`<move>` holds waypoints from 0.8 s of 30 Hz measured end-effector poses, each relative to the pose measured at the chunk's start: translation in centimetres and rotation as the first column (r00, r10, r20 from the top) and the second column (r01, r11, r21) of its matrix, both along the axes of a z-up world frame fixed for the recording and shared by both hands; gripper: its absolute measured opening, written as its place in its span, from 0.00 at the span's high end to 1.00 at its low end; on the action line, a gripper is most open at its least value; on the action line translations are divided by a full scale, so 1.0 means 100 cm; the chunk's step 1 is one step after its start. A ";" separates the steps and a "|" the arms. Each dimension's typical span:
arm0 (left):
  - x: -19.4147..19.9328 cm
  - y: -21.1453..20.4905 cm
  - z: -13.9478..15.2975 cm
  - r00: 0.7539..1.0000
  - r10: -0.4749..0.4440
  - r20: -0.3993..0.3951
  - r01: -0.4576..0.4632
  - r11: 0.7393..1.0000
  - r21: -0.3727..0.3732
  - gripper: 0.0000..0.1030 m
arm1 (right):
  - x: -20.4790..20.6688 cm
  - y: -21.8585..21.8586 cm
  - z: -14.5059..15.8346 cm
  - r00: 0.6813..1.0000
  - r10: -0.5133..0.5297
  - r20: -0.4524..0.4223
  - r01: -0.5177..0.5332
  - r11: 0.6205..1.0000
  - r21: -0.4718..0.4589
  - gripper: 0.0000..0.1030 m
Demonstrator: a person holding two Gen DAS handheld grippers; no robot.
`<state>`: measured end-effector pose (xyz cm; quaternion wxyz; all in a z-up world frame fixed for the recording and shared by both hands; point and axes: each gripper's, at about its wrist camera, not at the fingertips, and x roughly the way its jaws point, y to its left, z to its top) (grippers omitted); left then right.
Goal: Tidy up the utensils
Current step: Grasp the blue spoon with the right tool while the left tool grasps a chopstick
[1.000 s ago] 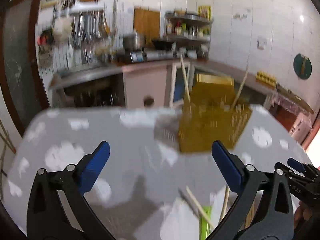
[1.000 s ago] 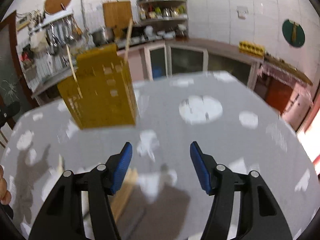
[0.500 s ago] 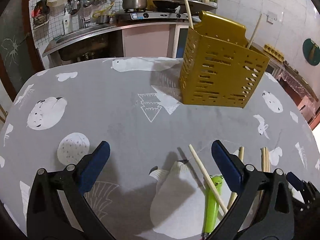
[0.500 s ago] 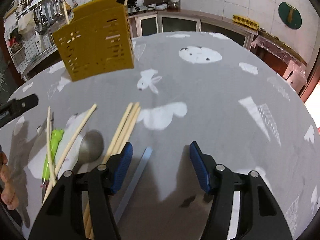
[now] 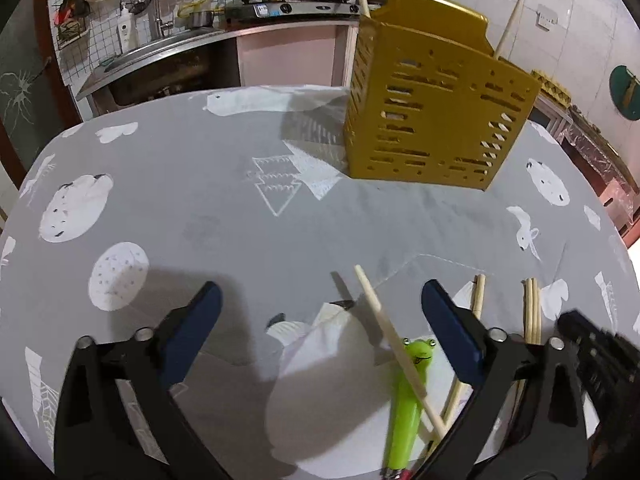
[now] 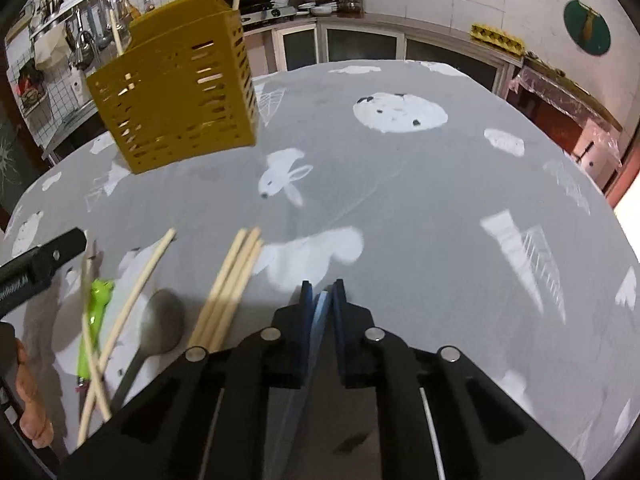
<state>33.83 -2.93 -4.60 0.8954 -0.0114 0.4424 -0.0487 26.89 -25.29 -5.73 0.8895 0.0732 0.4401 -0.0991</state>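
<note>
A yellow slotted utensil holder (image 5: 432, 108) stands on the grey table with two chopsticks in it; it also shows in the right wrist view (image 6: 176, 92). My left gripper (image 5: 320, 316) is open above a loose chopstick (image 5: 396, 348) and a green frog-handled utensil (image 5: 408, 396). My right gripper (image 6: 320, 300) is shut on a thin light-blue flat utensil (image 6: 318, 312). To its left lie three chopsticks (image 6: 232, 284), a grey spoon (image 6: 158, 328), more chopsticks (image 6: 136, 292) and the frog utensil (image 6: 96, 316).
The table has a grey cloth (image 6: 400, 184) with white animal prints. The left gripper's body (image 6: 40, 264) reaches in at the left of the right wrist view. A kitchen counter (image 5: 224, 36) with sink and stove stands behind the table.
Both grippers tilted down toward the table. My right gripper closed on the light-blue flat utensil that lay in front of it. My left gripper stayed open.
</note>
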 end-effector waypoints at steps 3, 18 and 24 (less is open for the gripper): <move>0.005 -0.006 -0.008 0.999 -0.013 -0.048 0.012 1.000 -0.024 0.30 | 0.004 -0.011 -0.001 1.000 -0.001 -0.004 0.001 1.000 -0.003 0.90; 0.019 -0.020 -0.013 0.992 -0.017 -0.121 0.010 0.998 -0.058 0.93 | 0.008 -0.017 -0.003 1.000 0.015 -0.005 -0.014 0.999 0.028 0.90; 0.013 -0.024 -0.008 0.995 -0.043 -0.090 0.038 0.998 -0.056 0.96 | 0.003 -0.019 0.005 1.000 0.011 0.026 -0.013 0.999 0.046 0.91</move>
